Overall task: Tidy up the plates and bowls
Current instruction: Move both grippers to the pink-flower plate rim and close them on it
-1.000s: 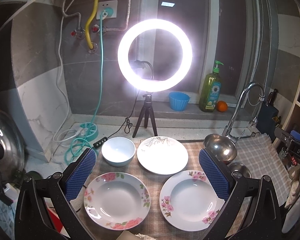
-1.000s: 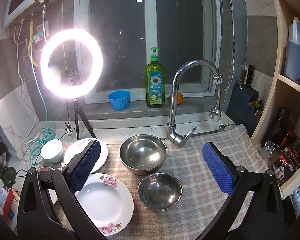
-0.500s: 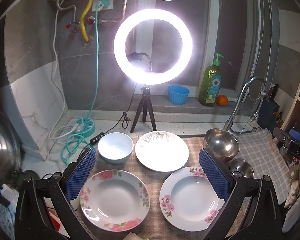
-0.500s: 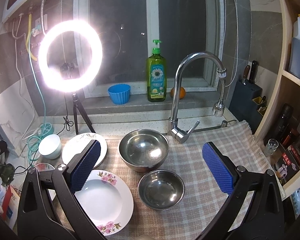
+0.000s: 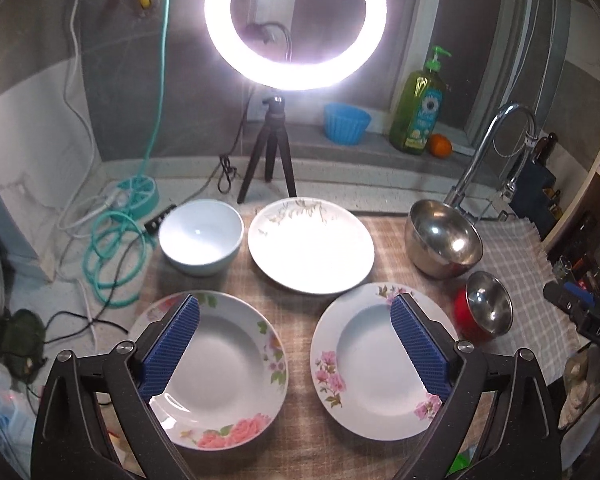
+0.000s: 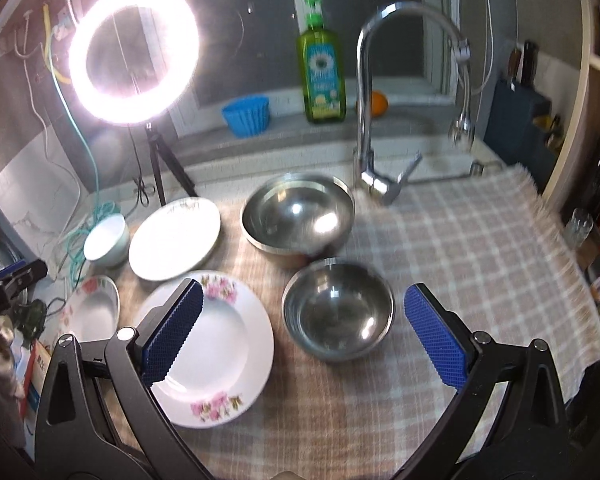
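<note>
You lowered both grippers toward the cloth [image 5: 300, 452], the left gripper [image 5: 294, 350] narrowing slightly, still wide and empty. The right gripper [image 6: 300, 334] gaped empty just short of the small steel bowl [image 6: 338, 316]; this looked like the approach, and next you needed to straddle its rim.

A checked cloth [image 6: 460, 248] covers the table [image 5: 340, 194]. On it lie two flower-rimmed deep plates [image 5: 216, 364] [image 5: 376, 364], a flat white plate [image 5: 310, 246], a white bowl [image 5: 200, 236], a large steel bowl [image 6: 298, 216] and a smaller steel bowl [image 6: 338, 316]. On bare stone behind stand a ring-light tripod [image 5: 268, 160] and coiled teal cable [image 5: 114, 256].
</note>
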{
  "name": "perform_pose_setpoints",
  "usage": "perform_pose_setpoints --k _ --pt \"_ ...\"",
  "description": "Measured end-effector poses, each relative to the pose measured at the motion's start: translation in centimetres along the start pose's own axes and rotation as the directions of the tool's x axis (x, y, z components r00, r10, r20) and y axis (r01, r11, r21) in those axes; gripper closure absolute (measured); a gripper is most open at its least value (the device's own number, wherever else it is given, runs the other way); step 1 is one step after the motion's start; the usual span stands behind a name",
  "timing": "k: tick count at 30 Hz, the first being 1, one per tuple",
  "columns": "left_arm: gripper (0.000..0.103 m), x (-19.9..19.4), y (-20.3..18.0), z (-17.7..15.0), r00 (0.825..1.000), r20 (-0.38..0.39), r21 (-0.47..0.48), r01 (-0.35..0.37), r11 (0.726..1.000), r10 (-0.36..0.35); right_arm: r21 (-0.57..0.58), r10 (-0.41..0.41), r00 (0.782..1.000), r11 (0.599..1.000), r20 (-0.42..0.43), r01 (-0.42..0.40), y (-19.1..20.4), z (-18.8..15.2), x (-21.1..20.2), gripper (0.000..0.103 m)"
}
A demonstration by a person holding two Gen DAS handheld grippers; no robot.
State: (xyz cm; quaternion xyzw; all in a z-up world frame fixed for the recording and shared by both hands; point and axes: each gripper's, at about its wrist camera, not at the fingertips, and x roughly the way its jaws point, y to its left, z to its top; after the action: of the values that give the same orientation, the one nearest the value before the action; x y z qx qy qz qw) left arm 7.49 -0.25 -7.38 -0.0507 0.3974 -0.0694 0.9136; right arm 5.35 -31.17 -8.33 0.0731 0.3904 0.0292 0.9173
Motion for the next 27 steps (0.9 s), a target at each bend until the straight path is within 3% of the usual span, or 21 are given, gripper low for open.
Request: perform_pose_setpoints --k 5,9,12,14,19,21,27 --pt "0.012 2.1 0.0 -0.3 0.997 -0.064 0.005 0.031 1.0 -0.031 0.036 0.045 0.994 0.998 -0.098 -0.041 -0.8 -2.0 1.6 0.008" --pt "0.027 4.3 0.2 -0.7 0.988 -0.13 0.0 0.079 0.997 -0.079 0.064 0.107 0.978 0.993 -0.181 -0.096 -0.9 -3.5 3.1 0.016" --pt "0.039 6.0 0.3 -1.0 0.974 -0.192 -0.02 0.115 0.993 -0.117 0.064 0.14 0.964 0.99 -0.224 -0.128 -0.4 -4.6 4.0 0.028" --pt "0.041 7.2 0.1 -1.2 0.963 -0.23 -0.025 0.136 0.99 -0.138 0.062 0.166 0.951 0.986 -0.26 -0.155 0.1 -5.4 4.8 0.039" --pt "0.044 9.0 -0.5 -1.3 0.945 -0.281 -0.014 0.17 0.985 -0.167 0.107 0.211 0.925 0.977 -0.315 -0.186 0.3 -6.5 6.7 0.041" --pt "0.05 9.6 -0.5 -1.3 0.938 -0.299 -0.011 0.179 0.984 -0.174 0.146 0.243 0.91 0.968 -0.337 -0.205 0.1 -6.9 7.5 0.041" --pt "0.062 11.8 -0.6 -1.4 0.923 -0.343 -0.001 0.185 0.983 -0.175 0.223 0.276 0.89 0.953 -0.364 -0.204 -0.5 -7.9 9.2 0.044"
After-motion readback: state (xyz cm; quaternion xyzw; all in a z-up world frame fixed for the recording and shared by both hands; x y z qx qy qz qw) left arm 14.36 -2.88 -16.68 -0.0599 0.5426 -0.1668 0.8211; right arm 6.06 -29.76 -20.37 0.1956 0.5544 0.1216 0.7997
